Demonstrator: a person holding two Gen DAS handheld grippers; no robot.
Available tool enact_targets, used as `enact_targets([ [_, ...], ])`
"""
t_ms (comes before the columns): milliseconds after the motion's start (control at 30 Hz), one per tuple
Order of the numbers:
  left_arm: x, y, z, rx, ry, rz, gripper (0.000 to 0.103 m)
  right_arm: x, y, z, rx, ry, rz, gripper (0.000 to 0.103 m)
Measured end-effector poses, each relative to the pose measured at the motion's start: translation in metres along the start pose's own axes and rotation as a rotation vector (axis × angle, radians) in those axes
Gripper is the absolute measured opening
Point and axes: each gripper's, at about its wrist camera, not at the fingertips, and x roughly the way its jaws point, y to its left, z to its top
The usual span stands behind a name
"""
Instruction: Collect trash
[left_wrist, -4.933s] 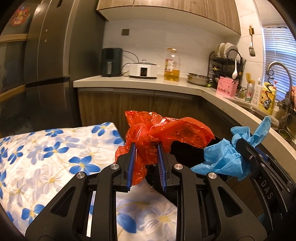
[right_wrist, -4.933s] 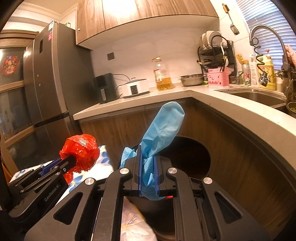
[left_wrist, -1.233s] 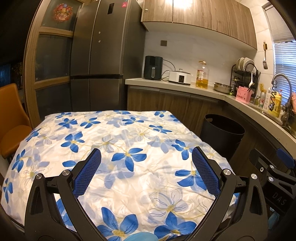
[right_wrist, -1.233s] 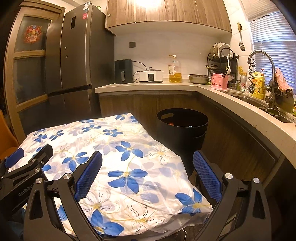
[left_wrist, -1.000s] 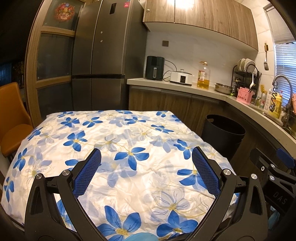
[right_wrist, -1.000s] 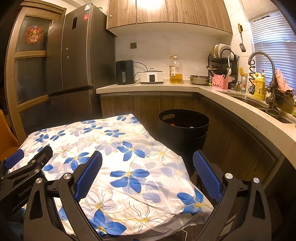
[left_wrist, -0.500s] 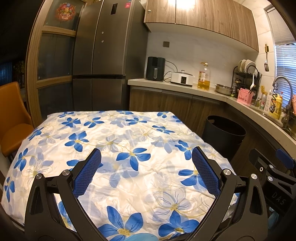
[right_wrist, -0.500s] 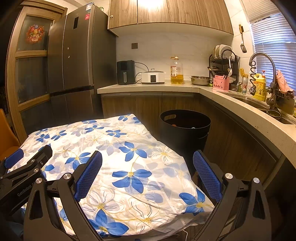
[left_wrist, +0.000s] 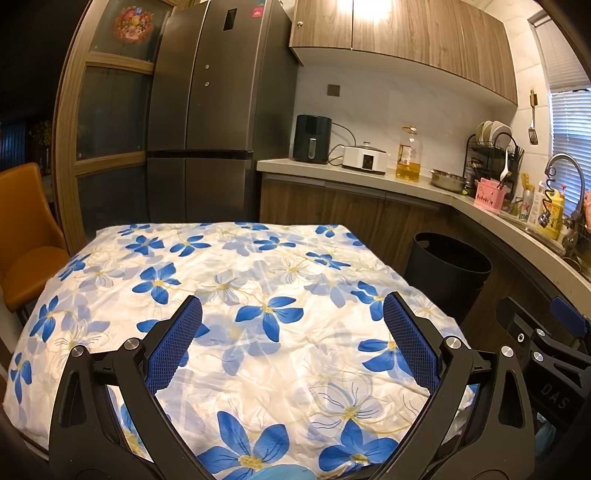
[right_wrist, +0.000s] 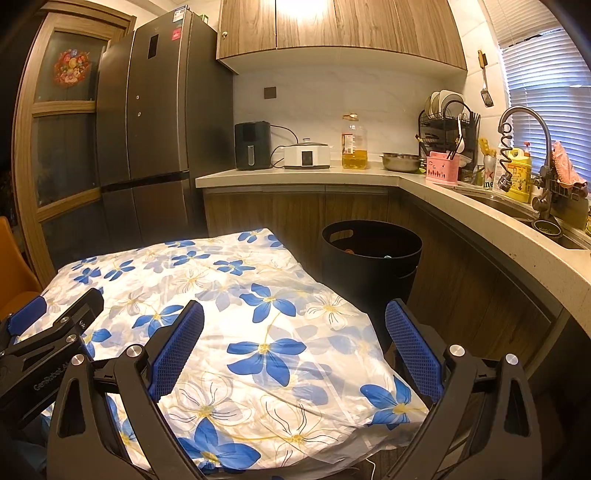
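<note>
My left gripper (left_wrist: 291, 343) and right gripper (right_wrist: 295, 347) both gape wide, holding nothing, over one floral cloth (left_wrist: 240, 295). One black bin (right_wrist: 371, 254) stands at 1 o'clock off the cloth; two scraps show inside it.

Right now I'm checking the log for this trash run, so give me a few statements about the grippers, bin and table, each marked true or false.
1. The left gripper is open and holds nothing. True.
2. The right gripper is clamped on a blue bag. False: its jaws are spread wide and empty.
3. The black bin stands on the floor beside the table, in front of the counter cabinets. True.
4. A red bag lies on the floral tablecloth. False: no bag shows on the cloth in either view.
5. The bin is empty. False: small bits of reddish and blue material show inside it in the right wrist view.
</note>
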Motion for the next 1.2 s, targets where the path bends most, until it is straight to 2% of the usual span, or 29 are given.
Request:
enact_targets([
  [1200, -0.002, -0.0019, 0.001, 0.001, 0.002, -0.005, 0.097, -0.0026, -0.0034, 0.0025, 0.013, 0.0, -0.003, 0.095],
])
